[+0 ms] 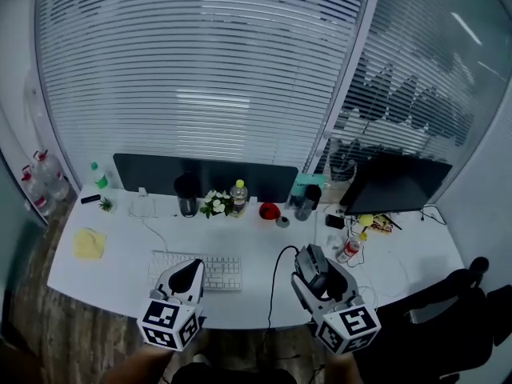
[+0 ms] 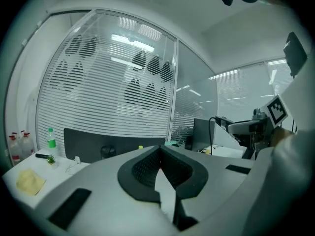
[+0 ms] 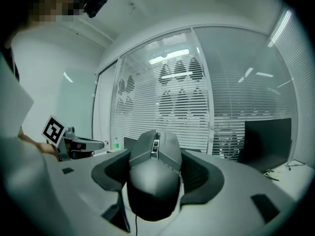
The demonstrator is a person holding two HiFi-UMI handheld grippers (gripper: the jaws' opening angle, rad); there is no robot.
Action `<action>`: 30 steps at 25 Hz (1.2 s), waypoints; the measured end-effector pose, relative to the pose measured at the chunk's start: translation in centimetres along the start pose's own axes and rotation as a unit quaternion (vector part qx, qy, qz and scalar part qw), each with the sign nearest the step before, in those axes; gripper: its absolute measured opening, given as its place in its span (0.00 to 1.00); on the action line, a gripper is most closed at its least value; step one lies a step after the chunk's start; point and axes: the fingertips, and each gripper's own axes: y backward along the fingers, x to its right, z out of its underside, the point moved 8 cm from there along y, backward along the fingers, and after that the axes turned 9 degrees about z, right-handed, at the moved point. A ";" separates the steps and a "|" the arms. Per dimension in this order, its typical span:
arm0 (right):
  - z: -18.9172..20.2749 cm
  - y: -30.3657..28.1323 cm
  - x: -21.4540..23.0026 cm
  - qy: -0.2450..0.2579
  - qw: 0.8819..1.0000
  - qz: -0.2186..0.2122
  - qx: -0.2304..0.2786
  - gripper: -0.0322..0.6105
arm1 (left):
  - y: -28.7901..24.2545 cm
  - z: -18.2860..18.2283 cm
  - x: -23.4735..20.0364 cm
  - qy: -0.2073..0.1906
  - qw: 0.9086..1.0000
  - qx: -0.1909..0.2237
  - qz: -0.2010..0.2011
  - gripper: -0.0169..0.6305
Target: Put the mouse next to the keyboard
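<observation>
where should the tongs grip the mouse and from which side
Grip the mouse across its long flanks, coming from the tail end, wheel pointing away, as the right tongs hold it: the flanks are narrow and near parallel; the domed top would likely slip.

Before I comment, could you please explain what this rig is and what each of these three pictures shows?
There is no robot here: a person holds a two-jaw gripper in each hand. The head view comes from a camera on the person's head and looks down on a white desk with a keyboard, a yellow cloth and a monitor. The other two pictures come from a camera riding on each gripper, looking along its jaws. The left gripper is shut and empty, near the keyboard. The right gripper is closed on a corded mouse, to the keyboard's right in the head view. The marker cubes are part of the grippers.
</observation>
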 end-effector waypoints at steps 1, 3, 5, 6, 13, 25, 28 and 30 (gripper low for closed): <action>-0.1 -0.7 -0.4 -0.001 1.000 0.001 -0.002 0.51 | -0.1 -0.1 -0.6 0.001 1.000 -0.002 0.004 0.07; 0.1 -2.3 -0.6 0.001 1.000 0.002 -0.008 0.51 | -0.5 -0.2 -1.6 0.003 1.000 -0.005 0.008 0.07; 0.6 -4.0 -0.4 0.005 1.000 -0.001 -0.018 0.51 | -1.1 -0.1 -2.2 0.004 1.000 -0.009 0.006 0.07; 1.1 -4.9 -0.2 0.006 1.000 -0.005 -0.024 0.51 | -1.4 0.1 -2.4 0.005 1.000 -0.012 0.004 0.07; 5.1 -10.7 2.9 0.008 0.997 -0.041 -0.057 0.51 | -4.3 0.9 -1.9 0.006 0.999 -0.017 -0.034 0.07; 13.5 -20.5 7.7 0.001 0.988 -0.088 -0.126 0.51 | -9.1 4.2 -1.3 0.015 0.995 -0.050 -0.090 0.07; 16.0 -22.3 8.1 0.003 0.984 -0.094 -0.150 0.51 | -9.7 5.1 -1.5 0.017 0.992 -0.061 -0.109 0.07; 17.6 -23.3 8.4 0.005 0.982 -0.095 -0.166 0.51 | -10.1 5.6 -1.6 0.018 0.990 -0.068 -0.120 0.07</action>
